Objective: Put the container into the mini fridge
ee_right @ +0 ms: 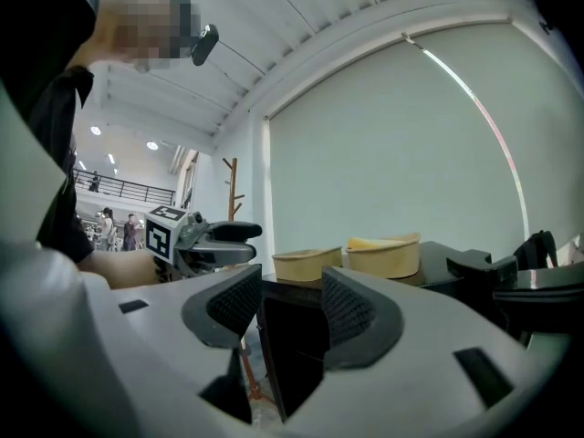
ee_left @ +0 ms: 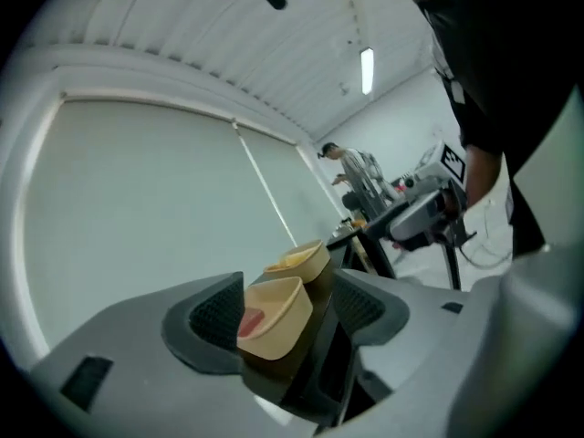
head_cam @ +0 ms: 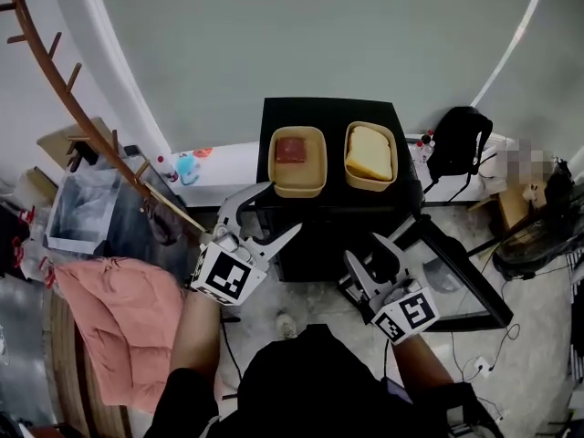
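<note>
Two beige containers stand on top of the black mini fridge (head_cam: pixel 328 117): one with red food (head_cam: pixel 297 160) on the left, one with yellow food (head_cam: pixel 370 156) on the right. The fridge door (head_cam: pixel 461 276) hangs open to the right. My left gripper (head_cam: pixel 283 208) is open, in front of and below the red container, apart from it. In the left gripper view the red container (ee_left: pixel 274 316) shows between the jaws but farther off. My right gripper (head_cam: pixel 365 254) is open and empty before the fridge's dark opening (ee_right: pixel 292 354).
A wooden coat rack (head_cam: pixel 82 117) leans at the left, with a pink cloth (head_cam: pixel 119 322) and a plastic bin (head_cam: pixel 82 208) below it. A black backpack (head_cam: pixel 461 140) sits right of the fridge. A fan (head_cam: pixel 538 235) and cables lie at the far right.
</note>
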Tool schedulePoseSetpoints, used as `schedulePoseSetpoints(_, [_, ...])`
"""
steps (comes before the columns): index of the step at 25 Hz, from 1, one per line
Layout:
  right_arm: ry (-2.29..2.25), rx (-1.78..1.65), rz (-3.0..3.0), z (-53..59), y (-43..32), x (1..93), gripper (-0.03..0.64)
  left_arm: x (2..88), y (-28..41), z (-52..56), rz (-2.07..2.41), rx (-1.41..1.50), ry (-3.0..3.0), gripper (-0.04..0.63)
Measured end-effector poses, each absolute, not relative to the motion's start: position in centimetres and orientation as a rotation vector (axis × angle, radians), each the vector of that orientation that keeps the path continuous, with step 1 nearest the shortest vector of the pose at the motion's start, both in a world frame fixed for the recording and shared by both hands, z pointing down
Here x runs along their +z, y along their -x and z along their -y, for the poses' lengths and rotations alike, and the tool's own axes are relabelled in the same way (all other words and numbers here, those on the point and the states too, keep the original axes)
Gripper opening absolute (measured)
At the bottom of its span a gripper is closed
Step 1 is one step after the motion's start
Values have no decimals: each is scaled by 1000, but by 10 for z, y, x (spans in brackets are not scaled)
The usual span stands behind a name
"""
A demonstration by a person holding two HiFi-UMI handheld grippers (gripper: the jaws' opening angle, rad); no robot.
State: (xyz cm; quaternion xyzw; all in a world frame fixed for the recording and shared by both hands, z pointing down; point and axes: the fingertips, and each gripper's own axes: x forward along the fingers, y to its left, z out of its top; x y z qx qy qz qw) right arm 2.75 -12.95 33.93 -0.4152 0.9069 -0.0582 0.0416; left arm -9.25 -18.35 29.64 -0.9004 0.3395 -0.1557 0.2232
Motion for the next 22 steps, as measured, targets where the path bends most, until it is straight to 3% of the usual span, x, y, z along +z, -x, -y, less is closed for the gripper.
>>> schedulePoseSetpoints(2, [1292, -201, -2777, 128, -27, 343, 216, 305, 91, 195, -832, -600, 2381, 264])
schedulePoseSetpoints(7, [1327, -240, -2790, 122, -31, 350, 216, 336, 85, 215, -573, -905, 2350, 253])
schedulePoseSetpoints(13, [1317, -299, -2762, 129, -25, 355, 216, 359, 86, 229, -415, -1129, 2248, 129])
schedulePoseSetpoints(22, [899, -1172, -2283, 157, -1, 347, 232, 348, 70, 208, -323, -1048, 2393, 54])
